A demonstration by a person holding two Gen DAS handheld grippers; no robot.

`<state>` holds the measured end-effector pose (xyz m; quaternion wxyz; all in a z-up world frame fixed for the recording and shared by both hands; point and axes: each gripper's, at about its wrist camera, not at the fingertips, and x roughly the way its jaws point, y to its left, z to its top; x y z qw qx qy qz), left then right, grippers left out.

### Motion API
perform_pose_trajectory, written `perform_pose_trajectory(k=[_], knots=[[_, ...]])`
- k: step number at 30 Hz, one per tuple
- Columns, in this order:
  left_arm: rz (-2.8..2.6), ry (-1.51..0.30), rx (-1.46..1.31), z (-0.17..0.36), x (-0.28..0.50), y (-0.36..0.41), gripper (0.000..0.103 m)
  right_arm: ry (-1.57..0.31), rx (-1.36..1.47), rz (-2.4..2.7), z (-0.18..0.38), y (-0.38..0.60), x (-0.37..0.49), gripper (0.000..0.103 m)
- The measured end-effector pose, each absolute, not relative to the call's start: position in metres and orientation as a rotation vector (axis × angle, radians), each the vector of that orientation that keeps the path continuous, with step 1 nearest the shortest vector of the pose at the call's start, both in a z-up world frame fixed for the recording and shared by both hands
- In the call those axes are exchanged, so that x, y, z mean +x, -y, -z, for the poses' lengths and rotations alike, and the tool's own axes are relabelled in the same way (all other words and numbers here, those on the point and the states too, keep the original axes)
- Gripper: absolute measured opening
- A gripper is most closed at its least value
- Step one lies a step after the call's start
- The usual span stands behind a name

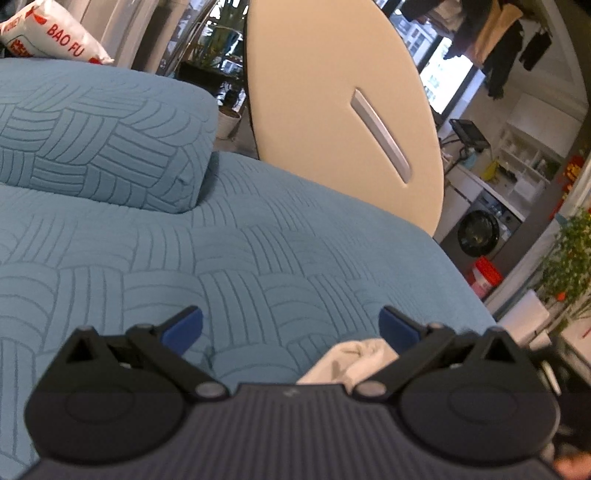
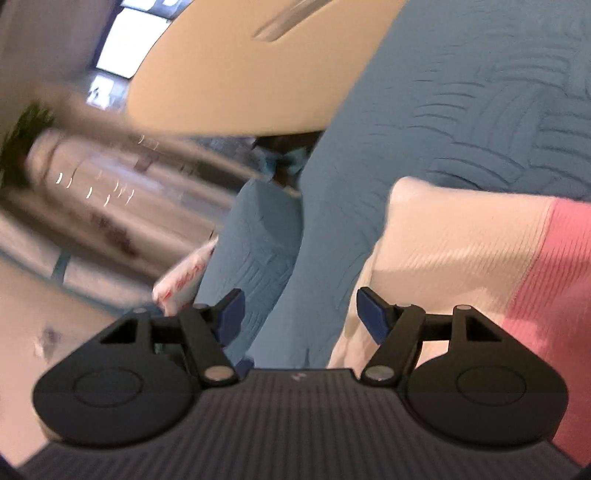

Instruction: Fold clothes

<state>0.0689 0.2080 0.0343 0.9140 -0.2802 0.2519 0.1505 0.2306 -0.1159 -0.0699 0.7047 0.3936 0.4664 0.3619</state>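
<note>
Right wrist view smeared by motion blur, cream and pink ribbed knit garment (image 2: 480, 251) cut off at frame edge, lying on teal quilted sofa cover (image 2: 424, 110) beside right gripper (image 2: 299, 312), fingers apart and empty, left gripper (image 1: 290, 326) spread wide above sofa, crumpled white cloth (image 1: 351, 360) partly hidden beneath its right finger.

teal sofa (image 1: 258, 258), cream tabletop (image 1: 332, 92), washing machine (image 1: 480, 230)

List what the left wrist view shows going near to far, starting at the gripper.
left gripper, open → white cloth by its right finger → teal quilted cover → teal cushion → cream oval panel → red-lettered white bag at top left.
</note>
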Motion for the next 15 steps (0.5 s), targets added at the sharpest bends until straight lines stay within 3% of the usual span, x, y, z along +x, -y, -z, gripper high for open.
perform_pose_trajectory(k=[2, 7, 10, 13, 15], knots=[[-0.285, -0.543, -0.550, -0.032, 0.073, -0.202, 0.103, -1.163, 0.847, -0.748, 0.091, 0.100, 0.243, 0.067], [-0.254, -0.594, -0.428, -0.031, 0.080, -0.188, 0.103, -1.062, 0.788, -0.791, 0.058, 0.102, 0.237, 0.071], [-0.200, -0.636, -0.397, -0.028, 0.086, -0.178, 0.103, -0.876, 0.314, -0.738, 0.001, 0.110, 0.220, 0.071], [-0.189, -0.691, -0.327, -0.020, 0.093, -0.163, 0.103, -0.857, -0.089, -0.604, -0.013, 0.109, 0.209, 0.071], [-0.204, -0.737, -0.276, -0.011, 0.098, -0.157, 0.103, -0.848, -0.208, -0.589, -0.002, 0.116, 0.199, 0.071]])
